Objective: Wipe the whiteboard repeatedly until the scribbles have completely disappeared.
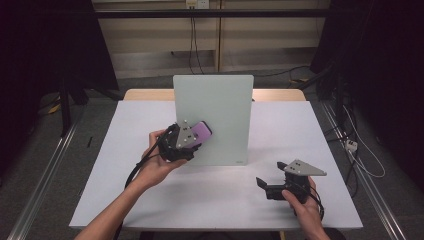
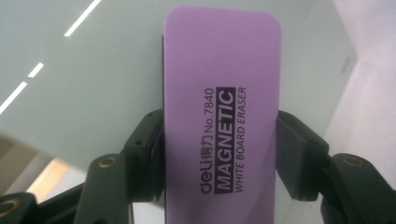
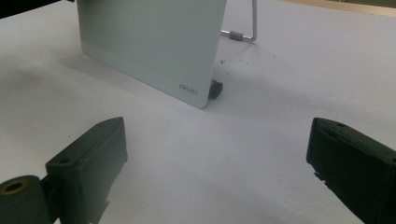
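A: Where is the purple whiteboard eraser [image 2: 222,116] right now?

B: Clamped in the left tool [image 1: 196,141]. In the left gripper view the two black jaws press on its long edges, one from each side, and the printed face reads "MAGNETIC WHITE BOARD ERASER".

A: And relative to the board?

B: From the high view the eraser [image 1: 202,132] is up against the left part of the upright glass whiteboard [image 1: 222,107], roughly at mid height. Whether it actually touches the pane I cannot tell. The left hand [image 1: 157,160] holds that tool off the surface [image 1: 125,165].

A: How does the whiteboard stand?

B: Upright near the middle of the white surface, leaning back a little on a thin metal stand [image 3: 247,28] that shows behind it in the right gripper view. A small brand mark [image 3: 188,87] sits in its lower corner.

A: What about the other side?

B: The right tool [image 1: 270,180] is low over the surface, near the front right, well apart from the whiteboard. Its jaws stand wide with nothing between them; the right gripper view shows bare surface in the gap. The right hand [image 1: 300,200] grips it from behind.
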### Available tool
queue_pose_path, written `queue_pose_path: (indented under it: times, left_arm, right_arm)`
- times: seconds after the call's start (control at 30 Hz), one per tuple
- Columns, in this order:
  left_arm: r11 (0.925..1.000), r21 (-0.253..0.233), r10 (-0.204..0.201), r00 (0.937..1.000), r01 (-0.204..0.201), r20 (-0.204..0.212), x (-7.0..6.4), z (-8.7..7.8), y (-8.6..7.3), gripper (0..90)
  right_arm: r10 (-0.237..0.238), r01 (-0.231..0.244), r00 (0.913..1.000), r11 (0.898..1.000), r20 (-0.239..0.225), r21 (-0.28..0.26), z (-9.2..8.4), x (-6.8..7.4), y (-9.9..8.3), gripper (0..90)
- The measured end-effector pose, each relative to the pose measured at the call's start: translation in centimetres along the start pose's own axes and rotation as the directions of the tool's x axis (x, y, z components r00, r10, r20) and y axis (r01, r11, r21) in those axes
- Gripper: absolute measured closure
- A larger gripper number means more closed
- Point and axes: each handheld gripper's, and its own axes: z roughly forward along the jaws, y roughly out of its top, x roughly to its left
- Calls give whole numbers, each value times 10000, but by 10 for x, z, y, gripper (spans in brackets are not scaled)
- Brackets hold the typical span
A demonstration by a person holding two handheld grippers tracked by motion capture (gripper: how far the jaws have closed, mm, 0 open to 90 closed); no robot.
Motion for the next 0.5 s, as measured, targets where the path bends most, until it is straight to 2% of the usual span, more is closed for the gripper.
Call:
queue_pose_path:
  times: [0.2, 0.5]
  left_arm:
    - [9980, 456, 404, 9961, -441, 790, -22, 17, -10, 410]
    - [9947, 708, 652, 9888, -752, 1342, -40, 32, -11, 410]
  right_arm:
    - [-35, 35, 10000, 10000, -25, -10, 0, 0, 0, 51]
    - [-18, 17, 10000, 10000, -34, -35, -1, 0, 0, 51]
